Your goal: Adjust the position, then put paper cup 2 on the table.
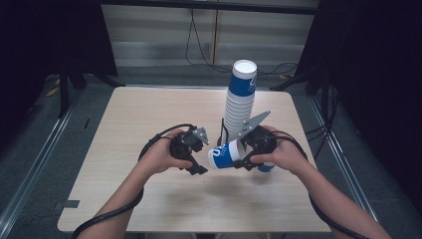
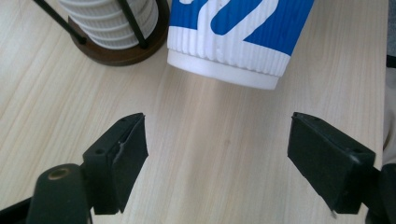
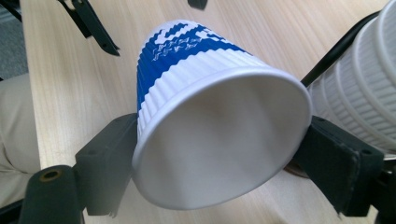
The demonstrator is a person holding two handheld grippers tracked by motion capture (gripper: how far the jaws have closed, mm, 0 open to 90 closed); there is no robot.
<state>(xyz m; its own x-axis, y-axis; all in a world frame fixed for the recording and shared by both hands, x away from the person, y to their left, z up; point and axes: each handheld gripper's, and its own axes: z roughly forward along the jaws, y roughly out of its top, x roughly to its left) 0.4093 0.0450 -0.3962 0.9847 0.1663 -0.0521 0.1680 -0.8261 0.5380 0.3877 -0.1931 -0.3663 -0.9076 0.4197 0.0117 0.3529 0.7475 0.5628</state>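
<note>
Right gripper (image 3: 212,154) view: jaws pinch cup (image 3: 205,121); high view seemingly hand-blocked.

Both forearms are bare, no sleeves. Each hand grasps a black gripper, left gripper (image 1: 195,160) and right gripper (image 1: 242,158), with blocky black jaws, a grey three-cornered plate and a trailing black cable.

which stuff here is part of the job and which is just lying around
In the job:
- blue and white paper cup, gripped by the right gripper
- stack of cups in its holder
- left gripper, open

Lying about:
- cables beyond the table
</note>
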